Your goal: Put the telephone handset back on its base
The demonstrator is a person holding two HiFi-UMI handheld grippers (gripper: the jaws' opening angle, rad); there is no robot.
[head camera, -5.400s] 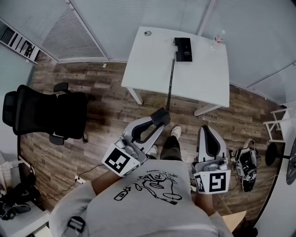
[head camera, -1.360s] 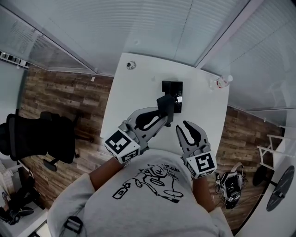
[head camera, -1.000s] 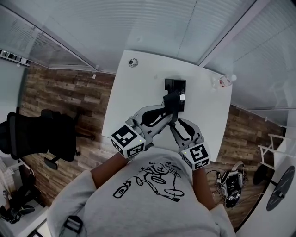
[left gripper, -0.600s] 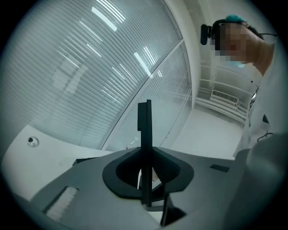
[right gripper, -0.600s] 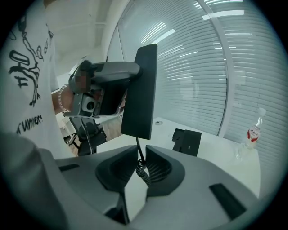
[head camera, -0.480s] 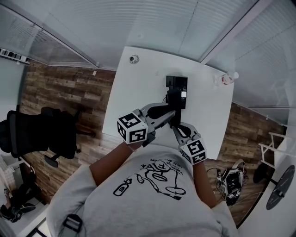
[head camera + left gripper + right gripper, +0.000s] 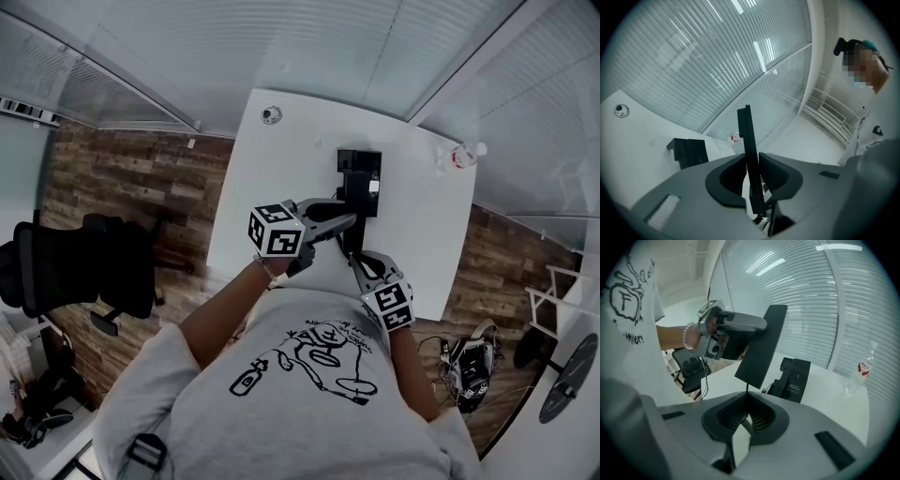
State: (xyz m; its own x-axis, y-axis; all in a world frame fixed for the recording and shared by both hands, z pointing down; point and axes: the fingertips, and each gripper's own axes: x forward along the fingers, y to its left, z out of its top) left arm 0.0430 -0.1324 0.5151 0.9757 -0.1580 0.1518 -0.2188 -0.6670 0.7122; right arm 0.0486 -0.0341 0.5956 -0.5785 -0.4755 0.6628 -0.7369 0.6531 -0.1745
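Observation:
My left gripper [image 7: 345, 221] is shut on the black telephone handset [image 7: 355, 199] and holds it just above the white table [image 7: 272, 192], right in front of the black base [image 7: 361, 165]. In the left gripper view the handset [image 7: 746, 136] stands edge-on between the closed jaws, with the base [image 7: 689, 151] to the left beyond. My right gripper [image 7: 358, 259] sits just below the handset, shut on the coiled cord [image 7: 746, 423] that runs up to the handset [image 7: 761, 345]. The base [image 7: 792, 378] lies behind it.
A water bottle [image 7: 459, 157] stands at the table's far right corner and a small round object [image 7: 272, 115] at the far left. A black office chair [image 7: 75, 272] is on the wood floor to the left. A person [image 7: 865, 89] stands at the right.
I have walked up to the table. Both grippers came forward over it, the left one rolled over and carried the handset close to the base, and the right one moved in under the handset.

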